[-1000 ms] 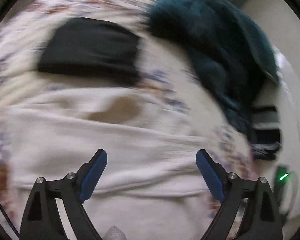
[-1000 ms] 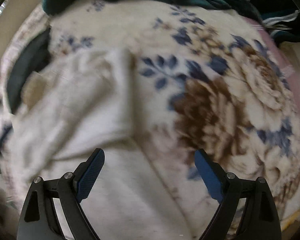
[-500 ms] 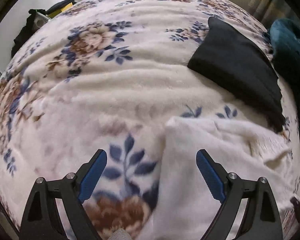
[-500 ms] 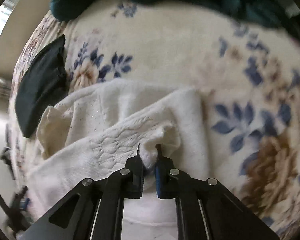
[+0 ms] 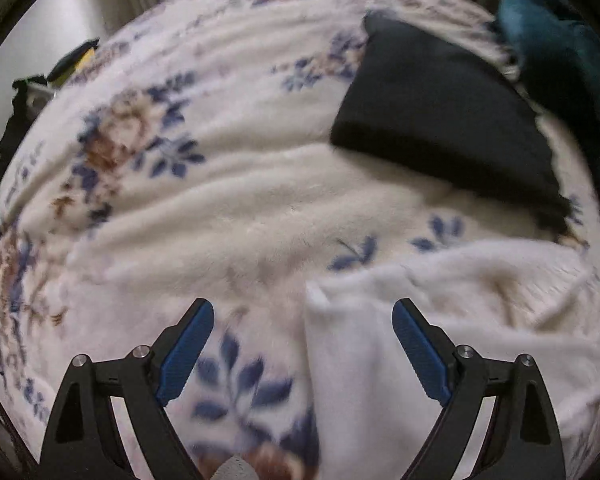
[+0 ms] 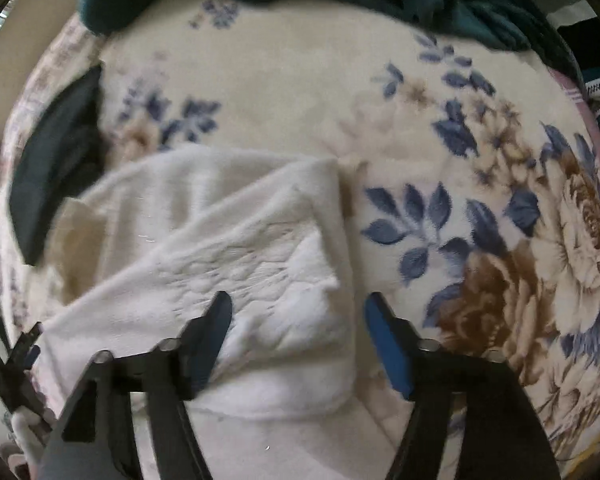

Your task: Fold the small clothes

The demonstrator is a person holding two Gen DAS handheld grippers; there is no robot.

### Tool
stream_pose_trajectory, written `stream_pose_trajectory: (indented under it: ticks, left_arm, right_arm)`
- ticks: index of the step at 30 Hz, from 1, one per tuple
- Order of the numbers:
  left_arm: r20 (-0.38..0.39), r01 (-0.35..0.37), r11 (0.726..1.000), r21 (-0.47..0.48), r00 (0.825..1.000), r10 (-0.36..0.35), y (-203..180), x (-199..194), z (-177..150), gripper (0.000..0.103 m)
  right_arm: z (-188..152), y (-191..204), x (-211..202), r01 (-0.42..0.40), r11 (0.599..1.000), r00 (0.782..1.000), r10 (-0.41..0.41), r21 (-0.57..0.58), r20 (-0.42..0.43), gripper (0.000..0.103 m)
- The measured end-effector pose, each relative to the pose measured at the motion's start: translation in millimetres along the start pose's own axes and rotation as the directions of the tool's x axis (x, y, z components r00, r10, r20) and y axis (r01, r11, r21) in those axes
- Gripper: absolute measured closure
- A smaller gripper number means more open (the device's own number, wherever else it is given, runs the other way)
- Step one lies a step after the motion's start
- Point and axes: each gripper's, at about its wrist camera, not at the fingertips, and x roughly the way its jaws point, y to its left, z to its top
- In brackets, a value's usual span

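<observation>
White garment is lying partly folded on the floral blanket, its near part running under both views' lower edges. Right gripper, clenched on a pinch of the cloth half a second earlier, has just been opening; its released jaws are now standing apart over the folded corner, blurred. Left gripper is hovering with jaws spread over the garment's left edge, as before. Black folded cloth and teal fabric are lying beyond, the latter cut off.
</observation>
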Motion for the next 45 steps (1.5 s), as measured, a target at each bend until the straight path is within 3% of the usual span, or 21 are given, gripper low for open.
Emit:
stream_pose_trajectory:
  ticks: [1,3,4,10,14,18,22,27,28,30,34,38,41,43,44,45]
  left_arm:
    - [0.017,0.011,1.000,0.016,1.000,-0.011,-2,-17,-10,0.012]
    - [0.024,0.024,0.998,0.056,0.999,-0.025,-8,-42,-27,0.012]
    - [0.018,0.035,0.997,0.074,0.999,-0.037,-13,-56,-37,0.010]
    - [-0.035,0.122,0.966,0.229,0.993,-0.117,-63,-109,-105,0.008]
    - [-0.083,0.165,0.944,0.285,0.986,-0.148,-106,-129,-153,0.008]
    - [-0.167,0.204,0.946,0.250,0.972,-0.165,-155,-131,-200,0.008]
    - [-0.203,0.177,0.962,0.206,0.970,-0.135,-209,-131,-241,0.008]
    - [-0.296,0.148,0.984,0.100,0.948,-0.113,-267,-110,-285,0.008]
    - [-0.301,0.154,0.985,0.079,0.945,-0.124,-276,-107,-292,0.008]
    - [-0.315,0.157,0.986,0.051,0.940,-0.133,-296,-103,-306,0.008]
    - [-0.327,0.166,0.984,0.057,0.935,-0.139,-328,-97,-330,0.008]
    - [-0.334,0.170,0.981,0.098,0.934,-0.129,-351,-89,-349,0.008]
    - [-0.346,0.160,0.977,0.144,0.933,-0.102,-367,-75,-359,0.008]
    - [-0.323,0.143,0.972,0.184,0.943,-0.078,-374,-71,-362,0.008]
    - [-0.312,0.142,0.971,0.194,0.947,-0.076,-376,-70,-362,0.010]
    - [-0.293,0.136,0.970,0.201,0.953,-0.073,-377,-70,-362,0.027]
  right_arm:
    - [-6,-1,-10,0.005,1.000,1.000,-0.005,-0.016,0.005,0.028]
    - [-22,-1,-27,0.000,0.999,1.000,0.001,-0.044,0.007,0.012]
    - [-30,0,-34,-0.002,0.999,1.000,0.002,-0.050,0.000,0.011]
    - [-85,-13,-91,0.009,0.999,0.998,-0.012,-0.042,-0.068,0.011]
    - [-94,-35,-128,-0.006,0.998,0.997,0.002,-0.055,-0.074,0.011]
    - [-81,-54,-138,-0.021,0.993,0.995,0.010,-0.114,-0.100,0.011]
    - [-57,-69,-130,-0.072,0.978,0.990,0.046,-0.194,-0.135,0.011]
    - [-13,-85,-99,-0.130,0.955,0.981,0.084,-0.267,-0.177,0.012]
    - [-1,-89,-92,-0.153,0.950,0.978,0.106,-0.273,-0.178,0.015]
    - [19,-94,-76,-0.183,0.943,0.971,0.130,-0.279,-0.198,0.043]
    - [63,-98,-30,-0.246,0.932,0.952,0.180,-0.267,-0.248,0.047]
    - [94,-88,23,-0.319,0.920,0.917,0.237,-0.229,-0.321,0.047]
    - [107,-72,60,-0.391,0.903,0.872,0.302,-0.178,-0.386,0.047]
    - [112,-60,79,-0.435,0.890,0.840,0.345,-0.140,-0.419,0.047]
    - [113,-55,89,-0.450,0.885,0.824,0.359,-0.122,-0.439,0.047]
    - [114,-49,98,-0.460,0.882,0.811,0.373,-0.098,-0.451,0.046]
